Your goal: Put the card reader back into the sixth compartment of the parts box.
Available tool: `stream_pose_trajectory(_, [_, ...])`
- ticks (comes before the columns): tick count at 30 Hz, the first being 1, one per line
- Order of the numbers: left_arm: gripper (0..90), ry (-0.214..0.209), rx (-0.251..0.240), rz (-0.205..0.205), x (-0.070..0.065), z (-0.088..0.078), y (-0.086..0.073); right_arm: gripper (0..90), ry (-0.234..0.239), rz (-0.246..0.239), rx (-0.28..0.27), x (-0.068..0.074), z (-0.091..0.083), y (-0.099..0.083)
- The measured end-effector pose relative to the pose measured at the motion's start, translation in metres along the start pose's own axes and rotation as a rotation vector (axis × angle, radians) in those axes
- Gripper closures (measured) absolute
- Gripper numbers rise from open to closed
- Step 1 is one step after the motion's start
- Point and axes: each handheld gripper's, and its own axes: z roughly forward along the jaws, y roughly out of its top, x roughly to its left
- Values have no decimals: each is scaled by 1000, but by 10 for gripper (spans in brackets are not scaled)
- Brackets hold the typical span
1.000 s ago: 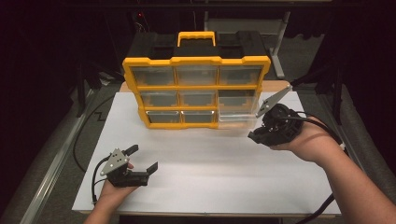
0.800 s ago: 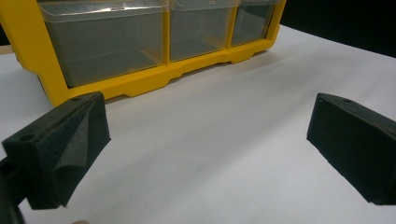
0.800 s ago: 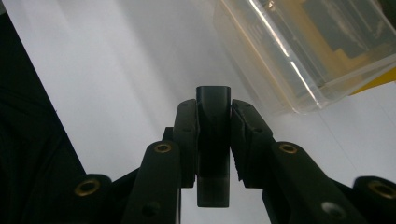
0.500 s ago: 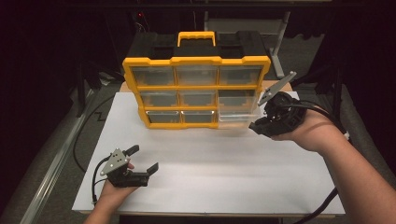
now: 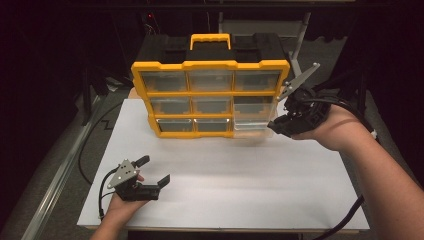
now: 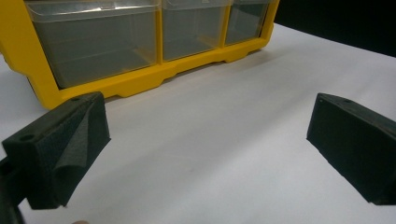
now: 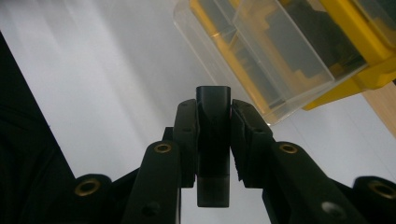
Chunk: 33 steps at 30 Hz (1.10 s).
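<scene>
You had that small black block (image 7: 213, 140) clamped tight between the pads of your right gripper (image 5: 280, 125), standing upright in the grip, and it hung just off the front of the clear drawer (image 5: 251, 126) pulled out at the bottom right of the yellow organizer (image 5: 210, 65). Against a second ago, that hand had climbed from the white sheet (image 5: 260, 185) up toward the drawer, so a drop-in looked close. Your left gripper (image 5: 152, 172) had stayed low on the sheet, spread wide, holding nothing.
</scene>
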Motion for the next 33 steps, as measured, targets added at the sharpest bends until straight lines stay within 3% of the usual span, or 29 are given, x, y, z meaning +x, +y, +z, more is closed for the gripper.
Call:
stream_pose_trajectory(7, [3,-2,0,-3,0,0,0,742,-2,7,-4,-6,0,9])
stream_pose_trajectory(33, [3,-6,-14,-14,1,-1,1,742,3,-39,30,-13,33,55])
